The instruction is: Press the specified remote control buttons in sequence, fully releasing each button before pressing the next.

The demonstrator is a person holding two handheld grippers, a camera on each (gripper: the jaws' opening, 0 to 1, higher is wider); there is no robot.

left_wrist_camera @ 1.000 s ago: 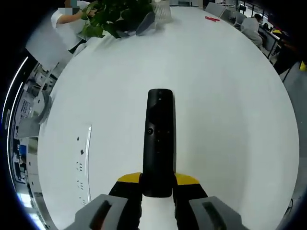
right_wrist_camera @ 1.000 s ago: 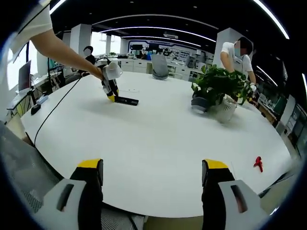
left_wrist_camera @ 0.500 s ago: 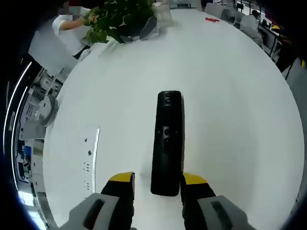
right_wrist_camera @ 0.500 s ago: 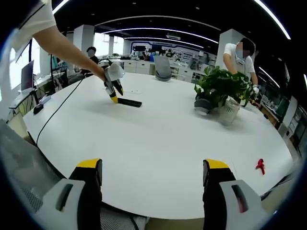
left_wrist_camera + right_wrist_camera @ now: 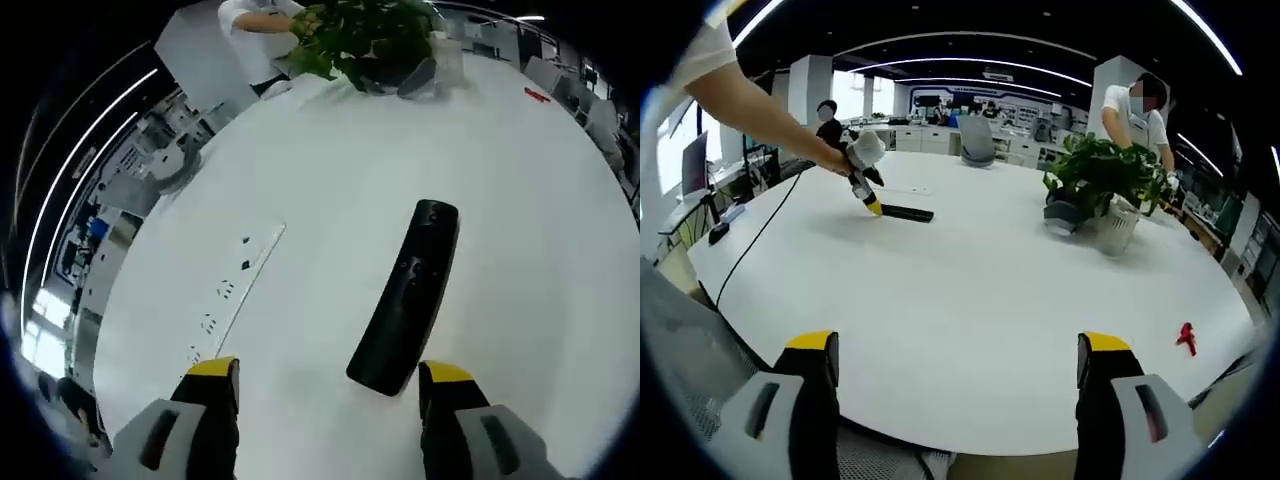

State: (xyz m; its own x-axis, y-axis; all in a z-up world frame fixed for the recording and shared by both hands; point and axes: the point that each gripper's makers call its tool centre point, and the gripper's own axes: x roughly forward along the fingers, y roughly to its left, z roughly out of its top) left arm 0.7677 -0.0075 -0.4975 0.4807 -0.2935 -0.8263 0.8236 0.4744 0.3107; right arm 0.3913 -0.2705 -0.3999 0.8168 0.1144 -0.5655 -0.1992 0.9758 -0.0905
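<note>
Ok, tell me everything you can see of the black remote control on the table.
The remote control is a long, slim black bar with rounded ends, apparently matte plastic, with small buttons along its top face, too small to read. It lies flat on the white table, face up, slanted in the left gripper view. Its near end sits just ahead of the left gripper, whose jaws are open and not touching it. In the right gripper view it lies far across the table.

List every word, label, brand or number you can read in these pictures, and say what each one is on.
None can be read.
Remote: button marks too small to read.
White strip in the table: dark sockets, no text legible.
Blue sign on the far wall: lettering too blurred to read.
</note>
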